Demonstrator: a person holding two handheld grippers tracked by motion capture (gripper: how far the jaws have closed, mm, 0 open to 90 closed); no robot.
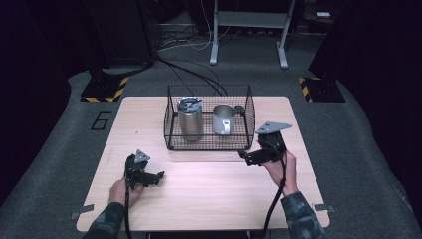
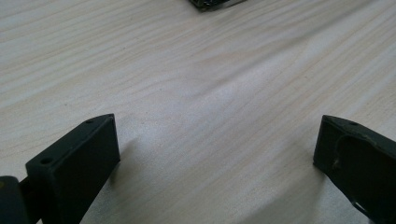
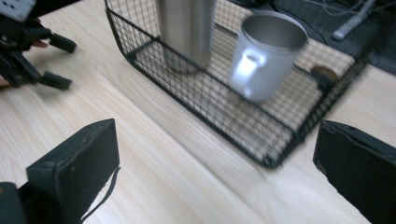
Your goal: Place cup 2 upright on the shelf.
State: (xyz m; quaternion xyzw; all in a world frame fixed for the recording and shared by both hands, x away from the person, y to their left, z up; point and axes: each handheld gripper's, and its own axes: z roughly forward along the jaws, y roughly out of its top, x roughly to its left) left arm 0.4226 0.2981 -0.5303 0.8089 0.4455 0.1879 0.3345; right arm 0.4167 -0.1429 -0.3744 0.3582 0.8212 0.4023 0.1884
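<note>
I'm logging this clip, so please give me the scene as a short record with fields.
surface: wooden table
container: black wire basket, at the table's far middle
in basket: steel tumbler at left, steel mug at right, both upright
left hand-held gripper: open, low over bare table, holds nothing
right hand-held gripper: open, near the basket's front right corner, holds nothing

One wire basket (image 1: 171, 130) stands on the table (image 1: 209, 189). Inside the basket are two metal vessels: one tall lidded tumbler (image 1: 190, 119) and one handled mug (image 1: 224, 119) beside it. One small dark round thing (image 3: 322, 77) (too blurred to identify) lies in the basket's corner beyond the mug. Two grippers, the left gripper (image 1: 160, 177) and the right gripper (image 1: 243, 157), are in front of the basket.
</note>
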